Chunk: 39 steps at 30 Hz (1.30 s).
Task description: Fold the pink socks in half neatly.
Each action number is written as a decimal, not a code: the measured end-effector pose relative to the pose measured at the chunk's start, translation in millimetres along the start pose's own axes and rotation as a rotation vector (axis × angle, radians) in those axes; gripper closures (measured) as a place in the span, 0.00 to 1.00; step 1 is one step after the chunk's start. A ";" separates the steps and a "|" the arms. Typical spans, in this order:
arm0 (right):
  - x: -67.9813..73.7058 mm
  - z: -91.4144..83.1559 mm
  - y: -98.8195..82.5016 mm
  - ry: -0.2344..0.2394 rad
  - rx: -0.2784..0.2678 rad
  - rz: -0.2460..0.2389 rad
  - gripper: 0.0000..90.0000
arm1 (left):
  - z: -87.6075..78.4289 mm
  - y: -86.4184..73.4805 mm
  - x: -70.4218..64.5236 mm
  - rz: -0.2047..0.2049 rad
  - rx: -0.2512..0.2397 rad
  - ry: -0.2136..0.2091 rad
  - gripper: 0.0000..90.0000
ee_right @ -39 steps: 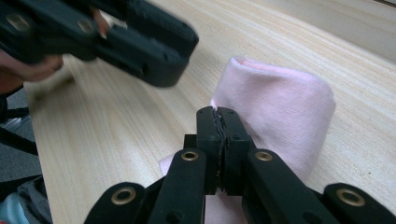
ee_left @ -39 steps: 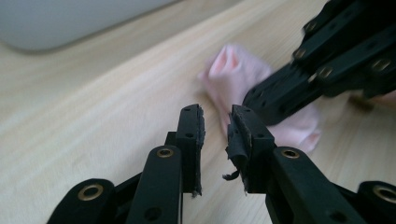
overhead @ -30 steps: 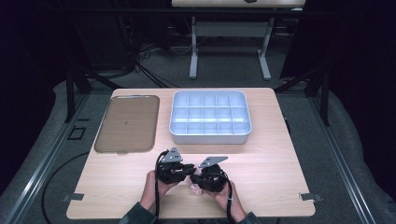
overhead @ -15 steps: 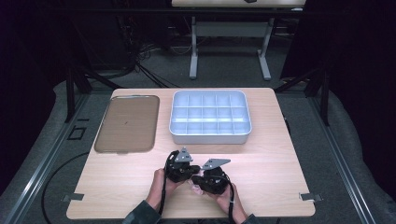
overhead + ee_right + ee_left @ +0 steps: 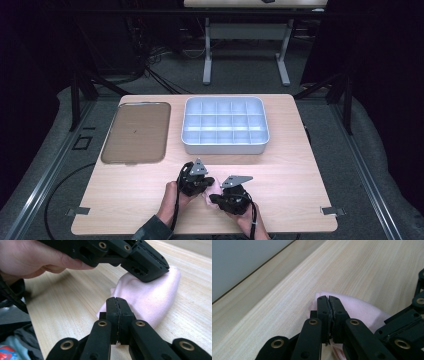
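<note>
Near edge of the table (image 5: 125, 205), seen from above: a small pink cloth (image 5: 209, 192) lies on the wood between the two hands, well in front of the grey compartment tray (image 5: 225, 145) and the flat brown tray (image 5: 136, 132) to its left. The left tongs (image 5: 204, 184) meet the cloth from the left, the right tongs (image 5: 216, 199) from the right, so that the two tools sit just beside each other over it. Left gripper view: the jaws stand pressed together, with pink cloth (image 5: 359, 308) bunched around and under their tips and a fold of it showing low between them; the left tongs (image 5: 328, 300) thus pinch the cloth. Right gripper view: the right tongs (image 5: 116, 300) likewise stand closed at the near end of the cloth (image 5: 147, 297), though whether fabric lies between them cannot be told; the left tongs (image 5: 152, 270) press on its far end, held by the left hand (image 5: 27, 257)
</note>
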State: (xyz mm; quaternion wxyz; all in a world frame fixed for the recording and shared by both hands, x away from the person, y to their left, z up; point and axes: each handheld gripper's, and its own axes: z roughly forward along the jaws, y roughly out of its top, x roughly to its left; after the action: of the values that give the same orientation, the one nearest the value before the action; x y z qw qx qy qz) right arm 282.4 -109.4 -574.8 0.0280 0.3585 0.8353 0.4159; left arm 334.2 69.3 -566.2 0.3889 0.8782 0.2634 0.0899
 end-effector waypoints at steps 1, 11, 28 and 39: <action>-2.4 0.6 -0.4 0.017 -0.001 0.012 1.00 | 0.0 -0.1 0.1 0.000 -0.002 0.000 0.97; -2.3 -0.2 0.0 0.041 -0.002 0.011 0.90 | 0.1 -0.7 -0.8 -0.001 -0.004 0.005 0.97; -23.7 -46.0 5.2 -0.060 0.008 0.101 0.30 | 0.5 0.2 -4.5 0.016 0.005 0.030 0.98; -31.6 -23.3 27.0 -0.030 0.126 0.091 0.31 | 0.8 -2.2 -2.2 -0.009 -0.016 0.021 0.98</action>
State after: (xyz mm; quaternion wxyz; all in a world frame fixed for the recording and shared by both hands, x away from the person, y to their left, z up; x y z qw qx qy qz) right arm 313.3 -134.1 -548.2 -0.0014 0.4034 0.8421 0.3579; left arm 331.8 68.9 -568.3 0.3936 0.8729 0.2708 0.0992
